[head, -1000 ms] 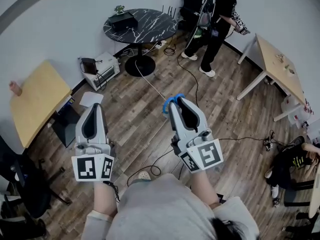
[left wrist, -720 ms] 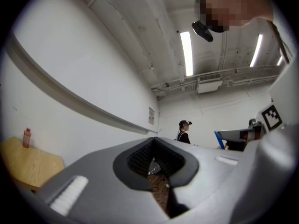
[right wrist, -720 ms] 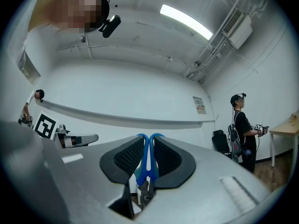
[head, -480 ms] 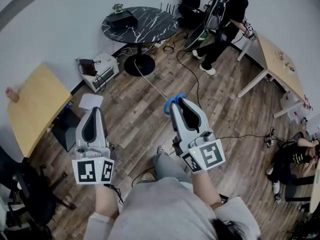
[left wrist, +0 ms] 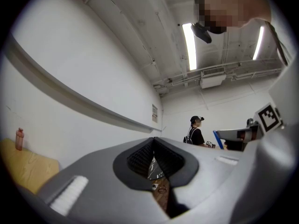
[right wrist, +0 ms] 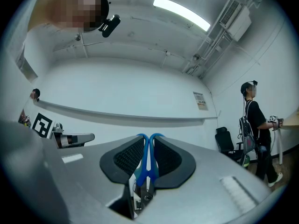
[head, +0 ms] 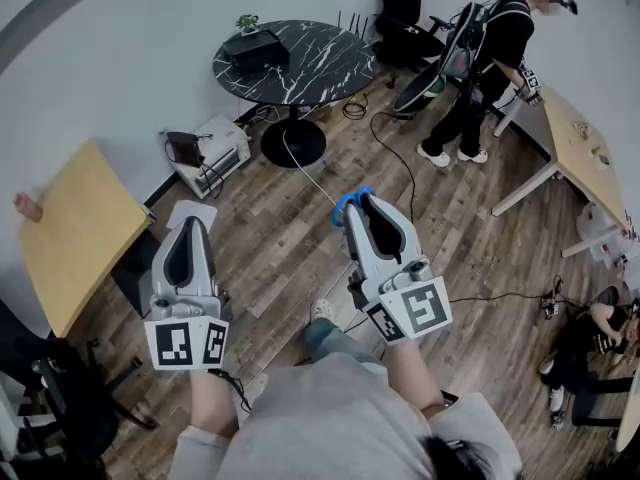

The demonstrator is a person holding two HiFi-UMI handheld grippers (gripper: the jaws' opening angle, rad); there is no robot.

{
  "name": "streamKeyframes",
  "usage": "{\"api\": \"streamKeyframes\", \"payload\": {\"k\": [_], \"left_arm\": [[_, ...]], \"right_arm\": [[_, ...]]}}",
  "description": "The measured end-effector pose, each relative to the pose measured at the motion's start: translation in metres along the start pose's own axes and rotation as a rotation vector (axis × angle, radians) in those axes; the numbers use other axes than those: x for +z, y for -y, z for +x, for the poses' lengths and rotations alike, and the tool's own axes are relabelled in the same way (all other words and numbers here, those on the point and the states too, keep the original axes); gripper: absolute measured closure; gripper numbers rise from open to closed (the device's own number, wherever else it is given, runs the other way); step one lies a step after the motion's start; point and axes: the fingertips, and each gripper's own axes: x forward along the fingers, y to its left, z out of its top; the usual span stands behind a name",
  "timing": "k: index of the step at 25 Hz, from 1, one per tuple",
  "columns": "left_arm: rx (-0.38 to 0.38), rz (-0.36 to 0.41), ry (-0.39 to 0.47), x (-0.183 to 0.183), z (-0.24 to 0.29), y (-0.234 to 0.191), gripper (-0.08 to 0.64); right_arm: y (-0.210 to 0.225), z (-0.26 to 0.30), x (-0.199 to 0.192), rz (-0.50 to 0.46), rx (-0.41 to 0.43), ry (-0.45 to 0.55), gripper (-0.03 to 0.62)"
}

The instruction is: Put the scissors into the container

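Just 1 o'clock of centre in head view, your right gripper clamps the scissors by the blue handles. Left gripper, 8 o'clock, is closed on nothing. Pickup looks done; no container in view, drop-off remains.

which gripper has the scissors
The right gripper, shut on the blue-handled scissors; the left gripper is shut with nothing between its jaws.

No word, brand or number can be read anywhere. A small notice hangs on the white wall, its print too fine to make out. The cubes on the left gripper and the right gripper bear only black-and-white square marker patterns, no letters.
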Motion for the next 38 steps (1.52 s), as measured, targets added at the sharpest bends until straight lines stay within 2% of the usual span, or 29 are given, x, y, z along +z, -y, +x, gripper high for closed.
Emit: {"api": "streamKeyframes", "payload": {"k": [11,18,21,24,31,38], "left_arm": [[0.059,0.025,0.054,-0.007,0.127,-0.013,0.502],[0.062,0.037,0.058,-0.016,0.174,0.010,0.502],[0.072,0.040,0.021,-0.025,0.185,0.006,0.502],[0.080,0.026,0.030,-0.025,0.200,-0.003,0.502],[0.044,0.034,0.033,-0.037,0.250,-0.014,0.501],[0.008,0.026,0.036,-0.055,0.318,-0.060,0.502]], "right_arm": [[0.086,0.106,-0.003,-0.014,0.071,0.031,0.520],[0.133,0.137,-0.009,0.007,0.101,0.044,0.520],[0.138,0.148,-0.019,0.029,0.116,0.038,0.520],[0.145,0.160,-0.027,0.038,0.114,0.033,0.520],[0.170,0.200,-0.040,0.042,0.080,0.030,0.520],[0.183,0.274,-0.054,0.025,0.050,0.039,0.520]]}}
